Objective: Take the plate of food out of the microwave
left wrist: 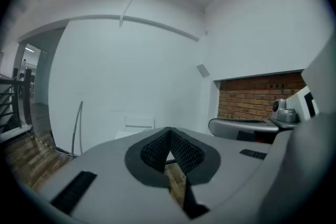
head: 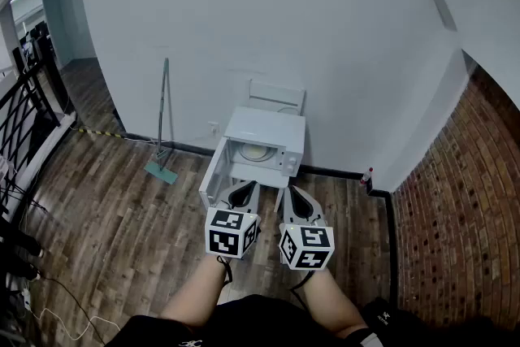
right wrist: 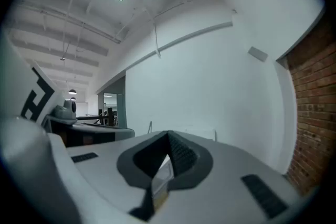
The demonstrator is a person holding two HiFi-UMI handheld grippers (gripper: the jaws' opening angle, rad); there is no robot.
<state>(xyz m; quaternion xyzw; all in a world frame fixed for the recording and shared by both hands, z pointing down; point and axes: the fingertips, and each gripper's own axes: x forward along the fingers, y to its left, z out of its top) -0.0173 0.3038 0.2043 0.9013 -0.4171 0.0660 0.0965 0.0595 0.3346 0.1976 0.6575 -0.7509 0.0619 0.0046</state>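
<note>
The plate (head: 253, 150) is sitting inside the open microwave (head: 272, 126) by the far wall, while the left gripper (head: 242, 189) and right gripper (head: 294, 197) are hovering side by side just short of it, both with jaws closed on nothing.

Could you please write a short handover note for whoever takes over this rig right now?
Left gripper: fingers shut with nothing between them, held short of the microwave.
Right gripper: fingers shut and empty, beside the left one.
Microwave: stands against the white wall. Its door is open, swung to the left in the head view.
Plate: inside the cavity. The food on it is too small to make out.
Done: the door is open.
Left: open a gripper, reach in, grip the plate's rim and bring it out level.
</note>
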